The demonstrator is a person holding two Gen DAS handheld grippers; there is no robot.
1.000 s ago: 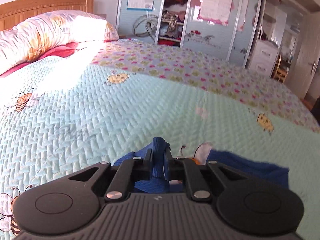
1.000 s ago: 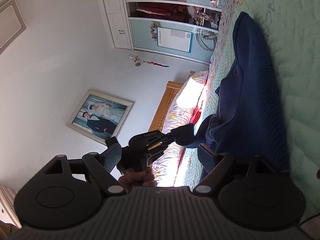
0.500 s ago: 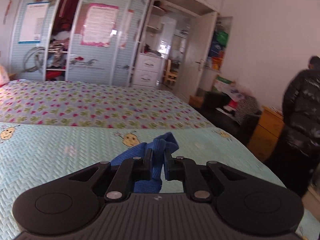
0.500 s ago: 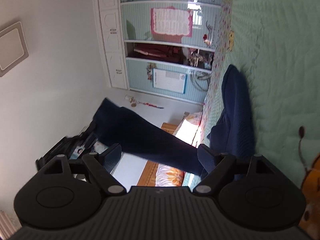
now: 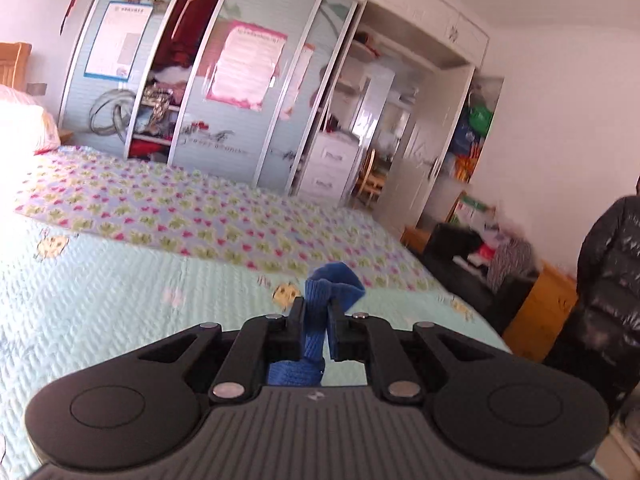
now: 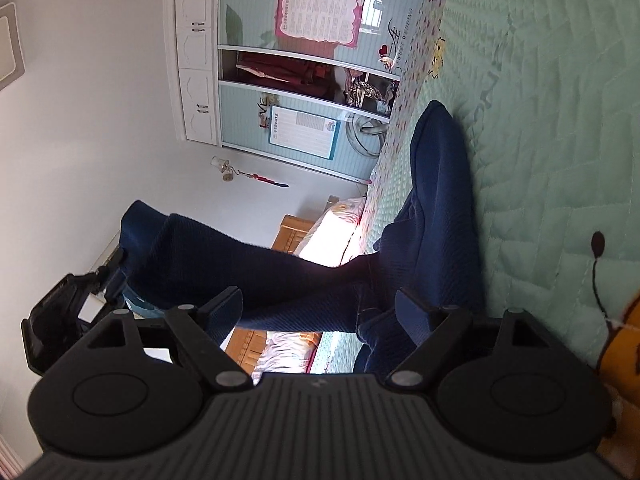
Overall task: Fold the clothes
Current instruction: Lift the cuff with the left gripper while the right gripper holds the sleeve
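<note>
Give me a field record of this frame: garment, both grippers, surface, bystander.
garment: dark blue knit garment, one end lifted off the bed, the rest lying on it
left gripper: shut on a fold of the blue knit
right gripper: jaws wide apart, garment stretched across the gap, pads not pressing
surface: pale green quilted bedspread
bystander: person in a black puffer jacket, standing beside the bed

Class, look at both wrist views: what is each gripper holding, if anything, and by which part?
The left gripper pinches the blue knitted garment by a bunched end, apparently a sleeve. The right gripper stands open and holds nothing.
</note>
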